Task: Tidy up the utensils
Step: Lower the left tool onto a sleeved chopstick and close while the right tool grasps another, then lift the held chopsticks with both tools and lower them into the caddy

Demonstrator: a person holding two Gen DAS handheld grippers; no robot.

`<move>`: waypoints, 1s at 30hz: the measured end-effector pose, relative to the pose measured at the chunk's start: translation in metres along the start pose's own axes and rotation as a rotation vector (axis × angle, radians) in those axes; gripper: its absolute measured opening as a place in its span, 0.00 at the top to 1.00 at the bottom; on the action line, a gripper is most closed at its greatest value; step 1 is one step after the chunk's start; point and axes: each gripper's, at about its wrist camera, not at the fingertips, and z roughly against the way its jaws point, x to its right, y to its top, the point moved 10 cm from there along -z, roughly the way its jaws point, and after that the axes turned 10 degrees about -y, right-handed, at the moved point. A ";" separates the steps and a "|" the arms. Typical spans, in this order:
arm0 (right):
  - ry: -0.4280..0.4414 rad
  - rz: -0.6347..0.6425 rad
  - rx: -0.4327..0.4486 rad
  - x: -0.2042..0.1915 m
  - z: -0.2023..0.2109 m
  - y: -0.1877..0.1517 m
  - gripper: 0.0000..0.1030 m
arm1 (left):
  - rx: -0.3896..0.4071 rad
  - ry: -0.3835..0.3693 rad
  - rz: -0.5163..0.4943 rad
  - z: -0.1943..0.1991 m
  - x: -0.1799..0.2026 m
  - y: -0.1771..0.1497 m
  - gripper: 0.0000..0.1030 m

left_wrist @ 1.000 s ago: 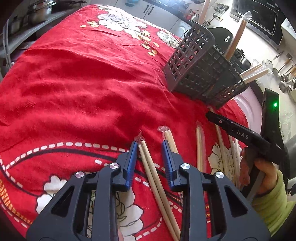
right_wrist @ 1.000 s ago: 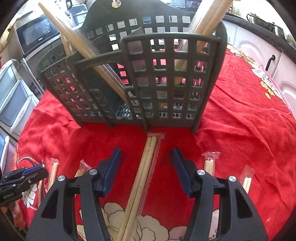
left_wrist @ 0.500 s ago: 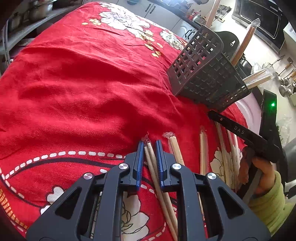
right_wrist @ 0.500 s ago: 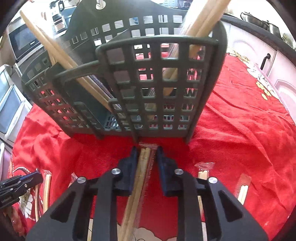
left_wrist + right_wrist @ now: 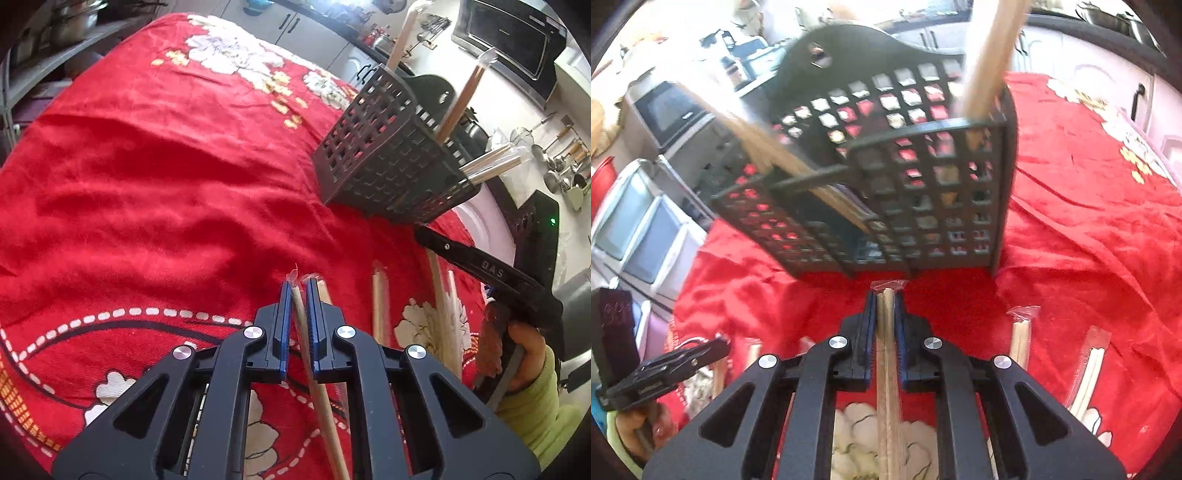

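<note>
With jaws just closed, the left gripper clamps a plastic-wrapped wooden chopstick pair at lower centre on the red floral tablecloth. The right gripper has likewise just clamped another wrapped chopstick pair at lower centre, below the dark grey lattice plastic utensil basket.

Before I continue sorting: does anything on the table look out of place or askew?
Nothing looks damaged. Several wrapped chopstick pairs lie loose on the red cloth outside the basket, and those already in it lean at different angles.
</note>
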 end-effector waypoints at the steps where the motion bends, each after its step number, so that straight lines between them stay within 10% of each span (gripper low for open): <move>1: 0.008 0.007 0.010 -0.004 0.010 -0.004 0.91 | 0.003 0.001 -0.007 0.002 0.002 0.001 0.96; 30: 0.046 0.141 0.344 -0.039 0.142 0.005 0.94 | 0.162 -0.069 -0.270 0.060 0.114 0.057 0.97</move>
